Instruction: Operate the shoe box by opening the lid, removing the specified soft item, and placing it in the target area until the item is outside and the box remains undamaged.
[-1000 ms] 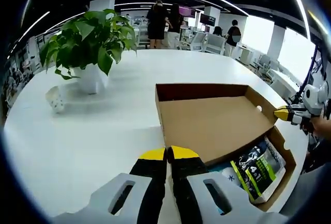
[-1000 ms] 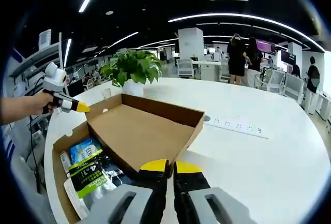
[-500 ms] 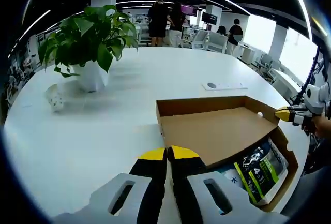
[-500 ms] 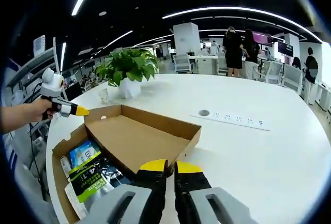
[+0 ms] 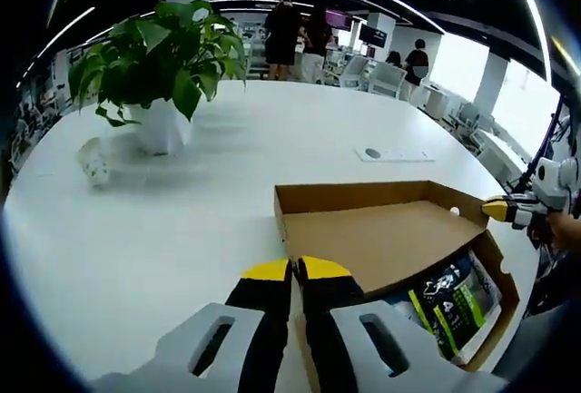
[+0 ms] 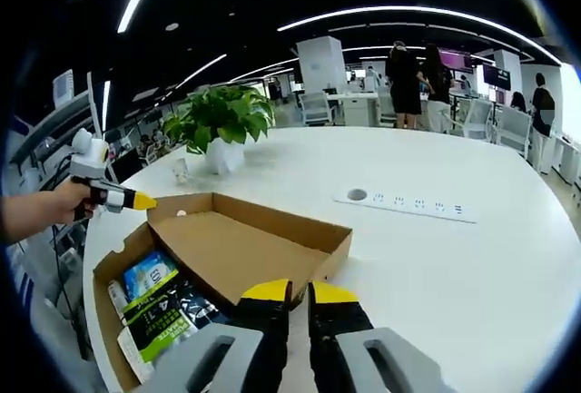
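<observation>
Both grippers gripped the lid (image 5: 377, 239) of the shoe box (image 6: 109, 270): left gripper (image 5: 292, 270) with jaws together on one edge, right gripper (image 6: 290, 291) likewise on the opposite edge. Lid stood swung up and back on the white table (image 5: 182, 221). Soft item, a printed pouch (image 6: 159, 320), lay in the box's base. Judged light, limp, slick film; best pinched at a free corner.
</observation>
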Demonstrator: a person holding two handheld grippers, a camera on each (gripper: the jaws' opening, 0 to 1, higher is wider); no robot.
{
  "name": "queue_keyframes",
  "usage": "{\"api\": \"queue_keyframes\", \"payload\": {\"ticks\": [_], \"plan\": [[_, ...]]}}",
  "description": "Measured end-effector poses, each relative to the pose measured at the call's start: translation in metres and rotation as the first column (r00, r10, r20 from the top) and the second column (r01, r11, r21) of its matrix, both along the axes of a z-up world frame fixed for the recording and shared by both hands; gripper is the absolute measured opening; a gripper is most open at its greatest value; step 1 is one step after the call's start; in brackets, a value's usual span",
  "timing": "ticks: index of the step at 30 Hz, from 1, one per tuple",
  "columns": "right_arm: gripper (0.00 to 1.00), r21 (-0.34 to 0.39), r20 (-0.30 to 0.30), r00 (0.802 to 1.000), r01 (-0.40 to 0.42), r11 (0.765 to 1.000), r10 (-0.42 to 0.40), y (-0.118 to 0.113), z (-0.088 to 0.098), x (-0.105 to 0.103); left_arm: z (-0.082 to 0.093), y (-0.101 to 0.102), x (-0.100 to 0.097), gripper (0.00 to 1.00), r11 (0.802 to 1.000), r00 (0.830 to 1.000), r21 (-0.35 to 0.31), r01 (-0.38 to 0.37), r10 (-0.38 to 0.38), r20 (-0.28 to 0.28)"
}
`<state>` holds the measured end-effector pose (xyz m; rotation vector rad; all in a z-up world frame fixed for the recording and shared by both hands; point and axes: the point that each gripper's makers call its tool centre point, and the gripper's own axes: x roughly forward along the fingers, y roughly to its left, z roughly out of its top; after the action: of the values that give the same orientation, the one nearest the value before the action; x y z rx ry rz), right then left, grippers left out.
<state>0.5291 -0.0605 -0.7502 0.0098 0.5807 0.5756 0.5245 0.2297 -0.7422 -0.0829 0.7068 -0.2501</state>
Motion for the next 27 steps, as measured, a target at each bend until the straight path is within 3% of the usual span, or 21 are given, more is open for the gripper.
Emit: {"api": "queue_keyframes", "payload": {"ticks": [6, 12, 27], "plan": [[0.11, 0.013, 0.014, 1.0, -0.016, 1.0, 0.016, 0.003, 0.006, -0.007, -0.001, -0.001, -0.004, 0.05, 1.0, 1.0, 0.016, 0.025, -0.025, 0.002], [0.17, 0.035, 0.034, 0.999, -0.024, 0.999, 0.023, 0.003, 0.019, -0.016, 0.007, -0.003, -0.009, 0.22, 1.0, 0.999, 0.021, 0.018, -0.019, 0.036], [0.32, 0.031, 0.072, 0.996, -0.058, 0.998, 0.056, 0.005, 0.04, -0.053, 0.022, -0.01, -0.03, 0.32, 0.996, 0.993, 0.04, 0.075, -0.078, 0.089]]}}
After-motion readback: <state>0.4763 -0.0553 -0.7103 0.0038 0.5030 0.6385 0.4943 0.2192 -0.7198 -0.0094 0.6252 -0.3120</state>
